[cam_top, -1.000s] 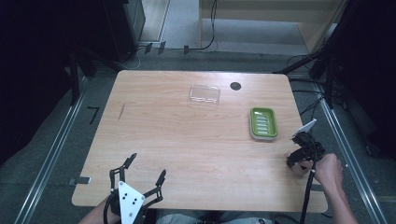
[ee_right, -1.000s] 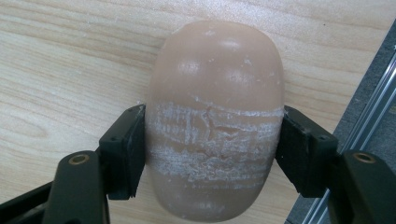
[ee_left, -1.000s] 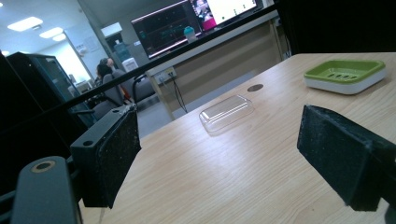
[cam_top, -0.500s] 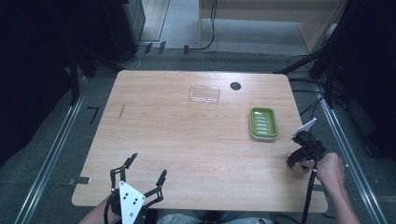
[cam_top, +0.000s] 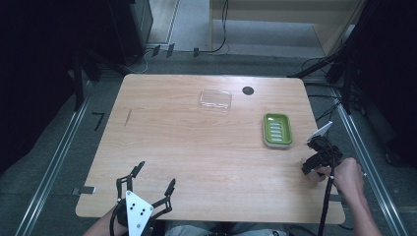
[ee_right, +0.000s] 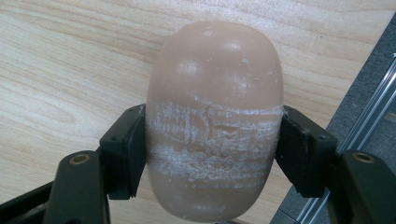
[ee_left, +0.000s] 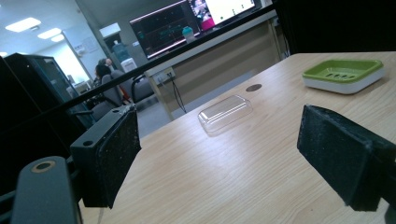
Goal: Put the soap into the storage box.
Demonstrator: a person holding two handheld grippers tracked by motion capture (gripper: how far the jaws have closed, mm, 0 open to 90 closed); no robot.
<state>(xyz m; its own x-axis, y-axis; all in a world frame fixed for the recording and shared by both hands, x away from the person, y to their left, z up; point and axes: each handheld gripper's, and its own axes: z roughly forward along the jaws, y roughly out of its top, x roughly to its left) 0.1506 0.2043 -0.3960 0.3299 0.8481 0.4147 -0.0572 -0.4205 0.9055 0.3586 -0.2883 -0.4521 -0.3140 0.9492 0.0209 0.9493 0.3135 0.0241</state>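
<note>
Wooden worktop, rounded corners, dark round hole near far edge.

Clear plastic lid: near far edge, just left of the hole, lying flat, apart from all else. Seen also in left gripper view.

Green soap dish on white base: toward right edge, roughly midway between far and near edges, slotted floor bare. Seen also in left gripper view.

Left hand-held gripper: at near edge, toward left corner, jaws spread wide with nothing between them; black pads well apart above bare wood.

Right hand-held gripper: near right edge, nearer than the soap dish, held in person's hand. Jaws clamped on both sides of a tan oval soap bar, surface scuffed white across the middle. Bar over wood close to the right edge; touching the wood or not, cannot tell.
</note>
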